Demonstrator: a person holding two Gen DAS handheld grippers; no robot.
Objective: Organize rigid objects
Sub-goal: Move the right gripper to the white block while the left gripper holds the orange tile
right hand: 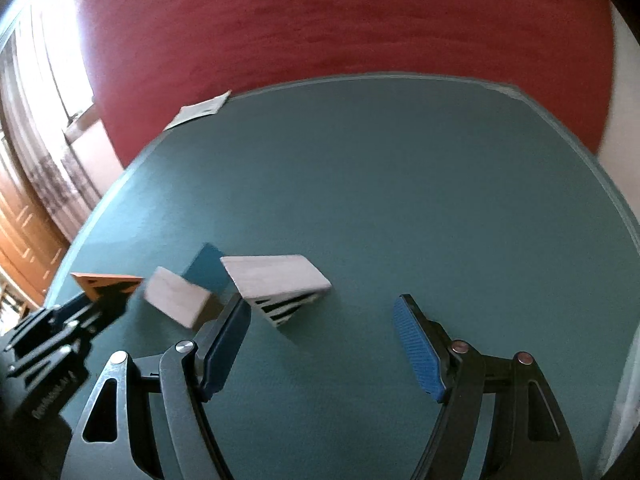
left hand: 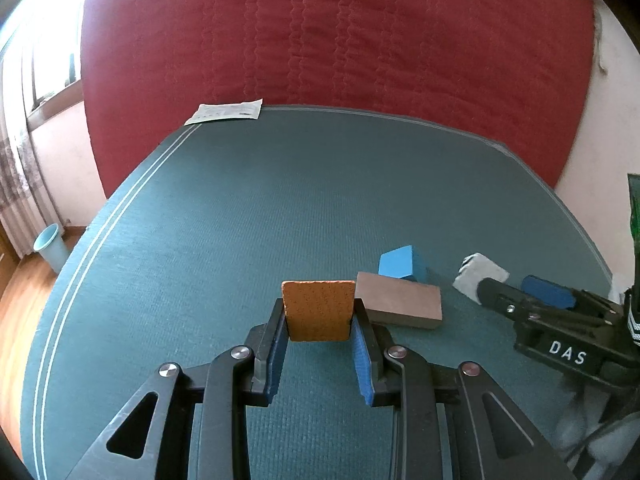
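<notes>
My left gripper (left hand: 319,312) is shut on an orange block (left hand: 318,310) and holds it over the green table mat (left hand: 240,220). Just right of it lie a brown-grey flat block (left hand: 400,304) and a blue block (left hand: 400,263) behind that. A white-grey block (left hand: 478,276) lies farther right, with my right gripper (left hand: 516,300) beside it. In the right wrist view my right gripper (right hand: 320,320) is open and empty, its left finger next to the white-grey block with black stripes (right hand: 276,280). The brown-grey block (right hand: 176,300), blue block (right hand: 206,268) and orange block (right hand: 106,282) show at the left.
A white paper sheet (left hand: 226,112) lies at the mat's far left corner. A red quilted mattress (left hand: 320,40) stands behind the table. A light blue bin (left hand: 50,246) stands on the wooden floor at the left.
</notes>
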